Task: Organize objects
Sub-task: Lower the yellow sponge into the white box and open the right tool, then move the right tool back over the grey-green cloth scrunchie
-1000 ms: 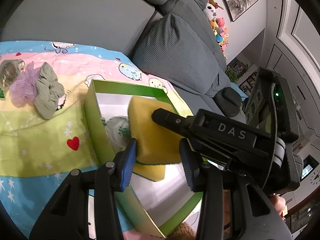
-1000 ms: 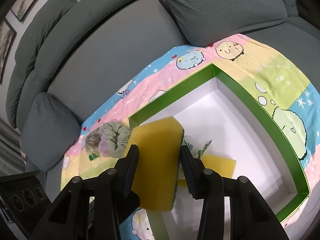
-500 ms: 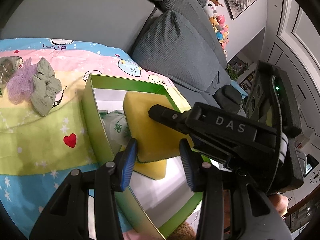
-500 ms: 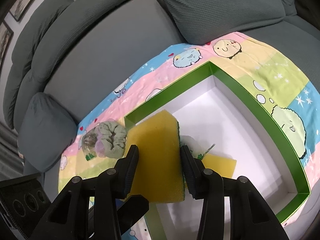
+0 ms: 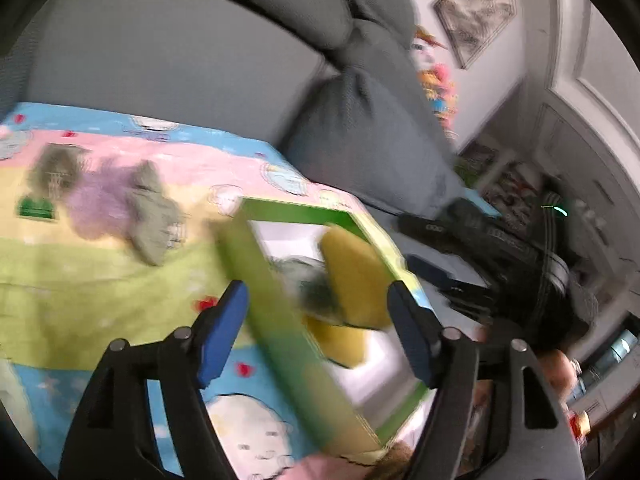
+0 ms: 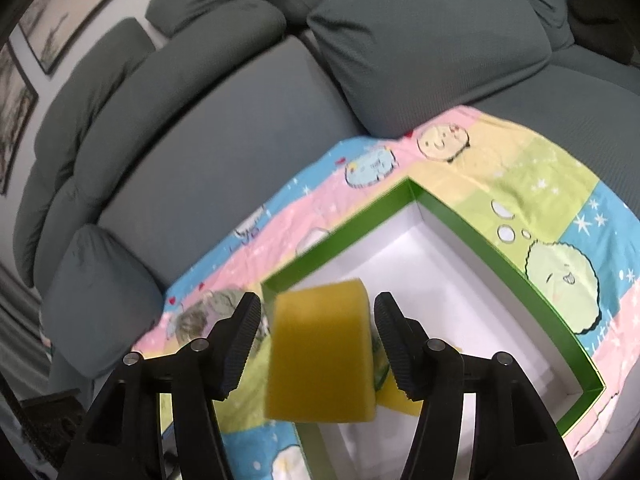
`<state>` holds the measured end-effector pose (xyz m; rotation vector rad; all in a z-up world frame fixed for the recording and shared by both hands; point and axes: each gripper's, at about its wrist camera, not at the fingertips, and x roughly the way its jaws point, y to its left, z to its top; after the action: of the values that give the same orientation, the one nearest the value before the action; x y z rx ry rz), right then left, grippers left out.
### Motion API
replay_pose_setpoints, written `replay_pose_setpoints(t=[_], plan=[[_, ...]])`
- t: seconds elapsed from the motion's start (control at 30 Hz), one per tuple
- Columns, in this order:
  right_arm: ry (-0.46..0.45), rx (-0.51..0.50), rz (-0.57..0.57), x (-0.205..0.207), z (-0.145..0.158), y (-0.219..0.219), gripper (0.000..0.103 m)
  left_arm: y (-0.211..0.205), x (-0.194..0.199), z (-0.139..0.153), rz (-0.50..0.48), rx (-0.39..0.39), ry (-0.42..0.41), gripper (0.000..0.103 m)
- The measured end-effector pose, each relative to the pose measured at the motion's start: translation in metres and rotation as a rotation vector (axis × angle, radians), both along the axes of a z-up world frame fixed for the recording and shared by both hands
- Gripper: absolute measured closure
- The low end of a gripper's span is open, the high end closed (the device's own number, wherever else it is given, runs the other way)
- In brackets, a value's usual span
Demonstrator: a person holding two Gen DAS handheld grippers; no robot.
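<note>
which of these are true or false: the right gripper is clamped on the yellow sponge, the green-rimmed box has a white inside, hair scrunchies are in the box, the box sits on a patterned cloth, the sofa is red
1. The right gripper is clamped on the yellow rectangular sponge. False: its jaws are opening, with gaps beside the sponge between them.
2. The green-rimmed cardboard box has a white inside. True.
3. The purple and grey-green fabric scrunchies lie inside the box. False: they lie outside it, on the cloth.
4. The box sits on a pastel cartoon-print cloth. True.
5. The sofa is red. False: it is grey.
</note>
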<state>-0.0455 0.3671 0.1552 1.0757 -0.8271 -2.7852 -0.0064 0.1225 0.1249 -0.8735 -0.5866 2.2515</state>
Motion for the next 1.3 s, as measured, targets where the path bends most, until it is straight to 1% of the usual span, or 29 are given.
replay_pose_setpoints(t=[0.03, 0.07, 0.13, 0.17, 0.23, 0.4, 0.57, 0.73, 0.9, 1.3], plan=[[0.02, 0.0, -0.005, 0.001, 0.003, -0.001, 0.039, -0.009, -0.001, 0.002, 0.011, 0.039, 0.008, 0.031], [0.041, -0.001, -0.012, 0.003, 0.005, -0.001, 0.038, -0.013, -0.002, 0.003, 0.018, 0.057, 0.005, 0.031], [0.076, -0.004, -0.019, 0.003, 0.007, -0.004, 0.03, -0.023, -0.007, 0.006, 0.048, 0.055, -0.005, 0.028], [0.089, -0.005, -0.017, 0.002, 0.008, -0.008, 0.03, -0.026, -0.006, 0.006, 0.052, 0.055, -0.002, 0.027], [0.098, -0.006, 0.003, 0.0, 0.007, -0.014, 0.03, -0.033, -0.009, 0.007, 0.078, 0.04, -0.02, 0.027], [0.113, -0.044, 0.052, -0.007, 0.003, -0.03, 0.03, -0.05, -0.01, 0.008, 0.097, 0.082, -0.023, 0.024], [0.097, -0.008, 0.089, -0.011, -0.001, -0.048, 0.03, -0.058, -0.014, 0.005, 0.115, 0.09, -0.043, 0.024], [0.097, 0.0, 0.095, -0.01, -0.002, -0.051, 0.03, -0.062, -0.019, 0.002, 0.122, 0.092, -0.064, 0.024], [0.085, -0.004, 0.102, -0.012, -0.004, -0.051, 0.03, -0.062, -0.021, 0.0, 0.125, 0.075, -0.076, 0.024], [0.096, -0.008, 0.11, -0.01, -0.002, -0.052, 0.03, -0.061, -0.022, -0.003, 0.117, 0.061, -0.079, 0.024]])
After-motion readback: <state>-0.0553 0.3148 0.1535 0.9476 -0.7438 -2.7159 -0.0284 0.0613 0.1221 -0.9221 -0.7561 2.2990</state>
